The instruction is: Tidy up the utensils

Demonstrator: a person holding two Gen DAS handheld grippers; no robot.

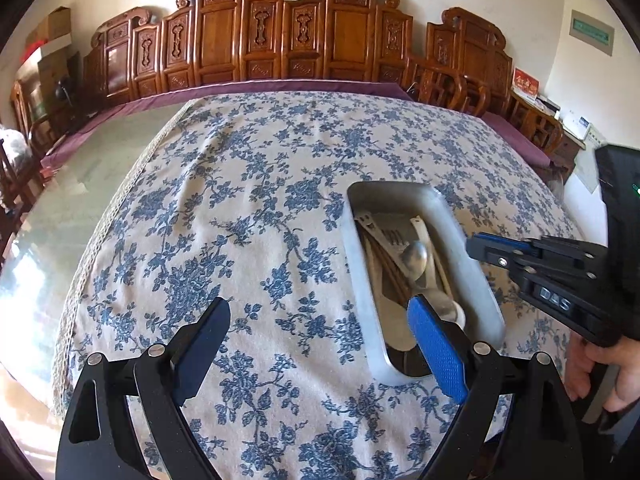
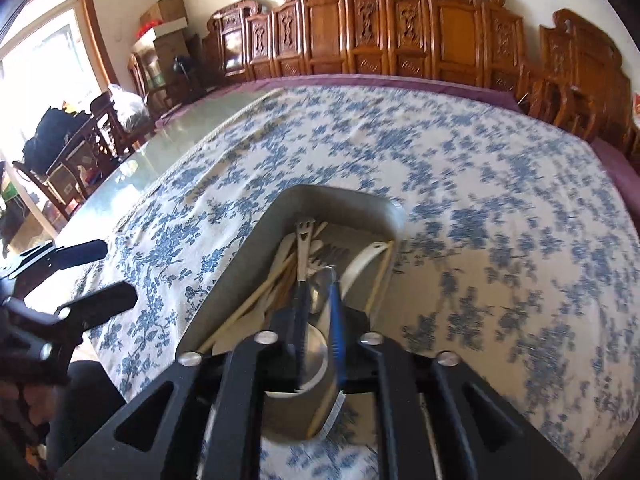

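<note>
A metal tray (image 1: 472,256) sits on the blue-flowered tablecloth and holds several utensils: a metal spoon (image 1: 416,258), a fork, chopsticks and a white spoon. My left gripper (image 1: 320,328) is open and empty, low over the cloth just left of the tray's near end. My right gripper (image 2: 318,300) hangs over the tray (image 2: 256,248); its fingers are nearly together with nothing clearly between them. It also shows from the side in the left wrist view (image 1: 480,244). In the right wrist view the chopsticks (image 2: 256,296) and a slotted metal utensil (image 2: 302,248) lie in the tray.
The flowered tablecloth (image 1: 240,220) covers most of a glass-topped table (image 1: 80,200). Carved wooden chairs (image 1: 280,40) line the far edge. A hand (image 1: 600,368) holds the right gripper at the right.
</note>
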